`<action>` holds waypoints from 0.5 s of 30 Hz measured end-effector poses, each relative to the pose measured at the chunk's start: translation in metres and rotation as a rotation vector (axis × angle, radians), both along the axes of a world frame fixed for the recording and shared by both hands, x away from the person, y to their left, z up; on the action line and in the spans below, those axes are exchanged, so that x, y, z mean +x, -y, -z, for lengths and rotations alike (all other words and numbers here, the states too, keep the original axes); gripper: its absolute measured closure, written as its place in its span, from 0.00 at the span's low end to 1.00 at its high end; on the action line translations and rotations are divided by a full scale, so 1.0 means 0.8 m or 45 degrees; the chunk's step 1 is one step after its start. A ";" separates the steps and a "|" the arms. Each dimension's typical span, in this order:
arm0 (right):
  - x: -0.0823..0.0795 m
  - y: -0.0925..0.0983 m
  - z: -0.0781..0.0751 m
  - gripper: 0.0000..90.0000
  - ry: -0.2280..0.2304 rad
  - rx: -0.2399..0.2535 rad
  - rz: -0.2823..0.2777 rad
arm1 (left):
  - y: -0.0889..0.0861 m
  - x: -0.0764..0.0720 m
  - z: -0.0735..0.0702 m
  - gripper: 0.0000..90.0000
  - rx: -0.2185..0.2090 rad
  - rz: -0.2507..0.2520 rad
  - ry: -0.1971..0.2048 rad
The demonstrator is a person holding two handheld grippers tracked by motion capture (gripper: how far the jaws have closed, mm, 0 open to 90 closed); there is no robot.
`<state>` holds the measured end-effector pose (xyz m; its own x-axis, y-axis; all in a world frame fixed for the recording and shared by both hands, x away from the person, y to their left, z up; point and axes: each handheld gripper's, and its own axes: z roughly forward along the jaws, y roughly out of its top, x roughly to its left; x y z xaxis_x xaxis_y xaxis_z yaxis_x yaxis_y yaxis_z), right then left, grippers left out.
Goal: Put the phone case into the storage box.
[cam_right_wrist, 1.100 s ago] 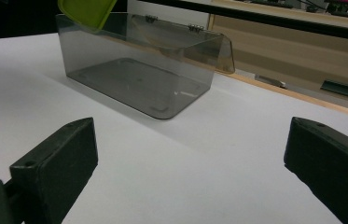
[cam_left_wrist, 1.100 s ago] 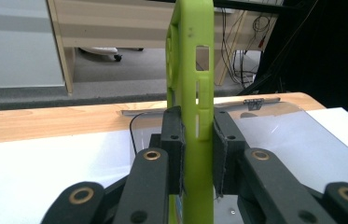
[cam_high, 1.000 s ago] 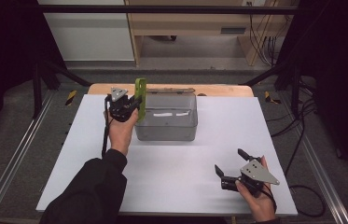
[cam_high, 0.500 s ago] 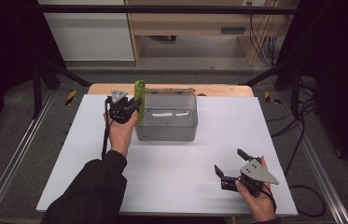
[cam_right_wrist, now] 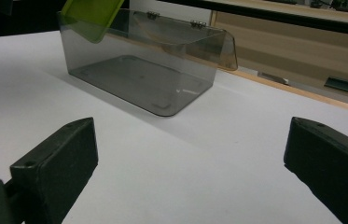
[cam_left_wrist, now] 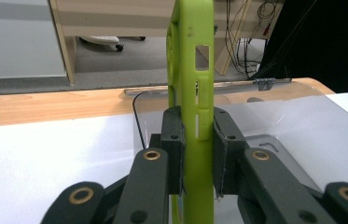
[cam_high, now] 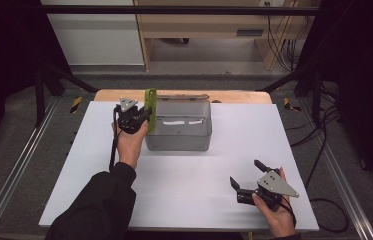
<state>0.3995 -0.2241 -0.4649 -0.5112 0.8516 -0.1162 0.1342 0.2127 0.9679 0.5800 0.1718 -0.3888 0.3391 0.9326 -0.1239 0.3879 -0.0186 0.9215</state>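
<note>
white table [cam_high: 184, 200], wooden strip along its far edge. smoky clear plastic box [cam_high: 179, 132] at about 12 o'clock of table centre, hinged lid [cam_right_wrist: 185, 39] thrown back toward the far side; inside looks bare. left gripper [cam_high: 141, 117] clamps a lime-green phone case [cam_left_wrist: 192, 116] on edge, over the box's 9 o'clock wall. case stands upright, long axis vertical, thin edge toward the left gripper's camera, cutouts along that edge. right gripper [cam_high: 246, 177] at 5 o'clock, well apart from the box, jaws spread wide, holding nothing.
</note>
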 end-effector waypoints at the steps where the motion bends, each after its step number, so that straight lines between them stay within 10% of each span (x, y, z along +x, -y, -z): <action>1: 0.000 0.000 0.000 0.04 -0.001 -0.001 -0.001 | 0.000 0.000 0.000 0.86 0.000 -0.001 -0.004; 15: 0.000 -0.001 0.000 0.04 -0.003 -0.005 -0.003 | 0.001 0.000 0.007 0.86 0.001 0.010 -0.025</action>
<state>0.3997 -0.2233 -0.4652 -0.5135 0.8498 -0.1186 0.1360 0.2171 0.9666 0.5801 0.1712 -0.3941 0.3438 0.9300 -0.1299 0.4059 -0.0224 0.9136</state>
